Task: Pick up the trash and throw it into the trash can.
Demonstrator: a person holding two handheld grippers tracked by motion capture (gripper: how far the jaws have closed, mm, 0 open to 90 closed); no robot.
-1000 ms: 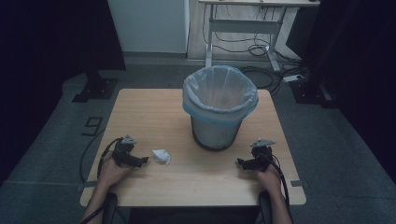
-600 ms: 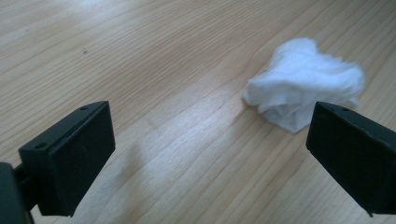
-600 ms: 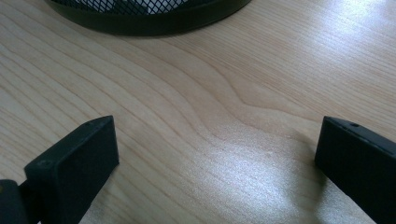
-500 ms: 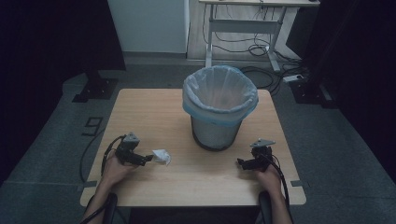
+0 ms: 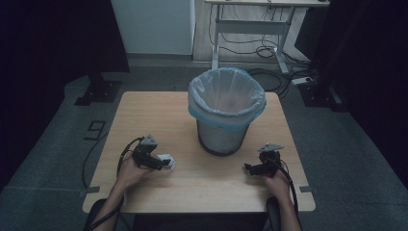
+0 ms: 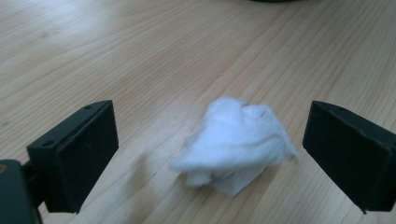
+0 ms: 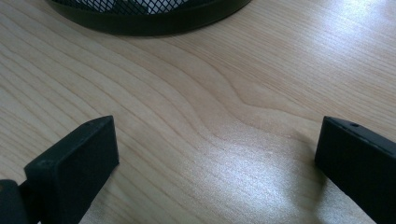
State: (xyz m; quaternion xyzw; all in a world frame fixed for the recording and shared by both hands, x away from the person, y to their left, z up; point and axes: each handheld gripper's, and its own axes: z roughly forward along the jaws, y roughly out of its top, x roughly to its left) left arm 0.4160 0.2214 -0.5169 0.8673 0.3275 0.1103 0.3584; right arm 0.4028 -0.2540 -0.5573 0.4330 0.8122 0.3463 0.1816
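Observation:
A crumpled white tissue (image 6: 236,146) lies on the wooden table (image 5: 144,115), seen small at the front left in the high view (image 5: 168,162). My left gripper (image 5: 162,165) is open, and the tissue sits between its two black jaws without touching either. My right gripper (image 5: 250,168) rests open low over bare wood at the front right, with nothing between its jaws. A black mesh bin (image 5: 225,136) lined with a pale blue bag stands at the table's middle; its base rim (image 7: 154,18) lies just ahead of the right gripper.
Beyond the far table edge are a white desk frame (image 5: 250,29) and loose cables (image 5: 269,50) on the grey floor. A black stand base (image 5: 98,91) sits at the far left. Bare wood stretches between the two grippers.
My left gripper has slid right and forward until its jaws straddle the tissue. The right gripper has stayed in place.

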